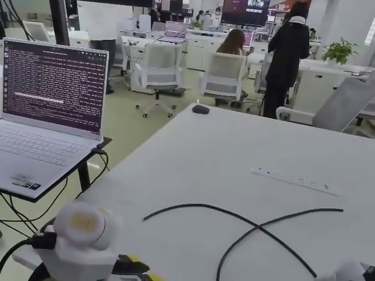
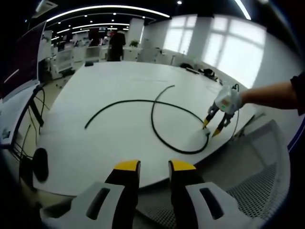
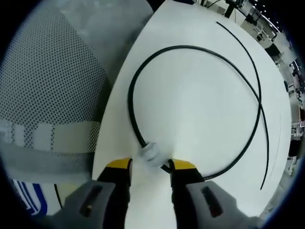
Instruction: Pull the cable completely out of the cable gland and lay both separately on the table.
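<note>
A long black cable [image 1: 234, 218] lies in a loose loop that crosses itself on the white table [image 1: 193, 158]. In the right gripper view the cable [image 3: 190, 47] runs through a small white cable gland [image 3: 151, 152] near the table's edge. My right gripper [image 3: 151, 165] is open, its yellow tips either side of the gland and just short of it. The left gripper view shows the right gripper [image 2: 213, 128] pointing down at the gland [image 2: 206, 132] on the cable [image 2: 157, 124]. My left gripper [image 2: 155, 167] is open with nothing between its jaws, low over the near table edge [image 1: 137, 266].
An open laptop [image 1: 47, 111] sits on a stand left of the table. A white power strip [image 1: 296, 180] and a black mouse [image 1: 200, 109] lie farther back. A grey mesh chair [image 3: 47, 95] stands beside the table edge. People and office chairs are far behind.
</note>
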`<move>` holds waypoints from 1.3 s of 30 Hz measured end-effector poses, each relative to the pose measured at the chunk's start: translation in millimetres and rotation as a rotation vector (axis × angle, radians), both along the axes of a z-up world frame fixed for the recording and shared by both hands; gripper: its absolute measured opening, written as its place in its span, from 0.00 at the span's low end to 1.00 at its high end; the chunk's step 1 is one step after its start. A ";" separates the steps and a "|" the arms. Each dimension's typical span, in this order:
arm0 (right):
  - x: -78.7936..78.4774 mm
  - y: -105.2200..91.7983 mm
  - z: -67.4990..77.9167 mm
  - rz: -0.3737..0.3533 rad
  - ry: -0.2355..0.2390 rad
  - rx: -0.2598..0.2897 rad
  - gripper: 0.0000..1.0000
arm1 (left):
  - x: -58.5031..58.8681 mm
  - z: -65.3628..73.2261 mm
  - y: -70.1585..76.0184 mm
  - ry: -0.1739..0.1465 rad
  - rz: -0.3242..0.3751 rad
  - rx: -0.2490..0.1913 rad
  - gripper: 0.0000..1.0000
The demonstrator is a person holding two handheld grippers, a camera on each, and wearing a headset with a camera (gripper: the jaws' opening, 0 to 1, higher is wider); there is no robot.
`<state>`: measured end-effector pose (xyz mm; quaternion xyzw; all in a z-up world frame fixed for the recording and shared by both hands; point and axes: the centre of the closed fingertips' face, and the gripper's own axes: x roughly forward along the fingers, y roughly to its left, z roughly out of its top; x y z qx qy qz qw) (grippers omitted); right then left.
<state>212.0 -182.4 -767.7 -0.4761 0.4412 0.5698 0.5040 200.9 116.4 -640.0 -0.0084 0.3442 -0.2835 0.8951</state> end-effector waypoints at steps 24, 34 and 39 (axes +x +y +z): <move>8.9 3.7 1.9 -0.209 -0.022 0.150 0.23 | 4.2 2.2 2.2 -0.024 0.020 -0.001 0.25; 4.8 12.1 0.1 -0.405 -0.023 0.106 0.14 | 5.7 3.7 1.5 -0.037 0.022 -0.006 0.24; 0.3 18.8 1.6 -0.550 0.072 0.119 0.15 | 5.4 3.7 1.3 -0.036 0.023 -0.007 0.24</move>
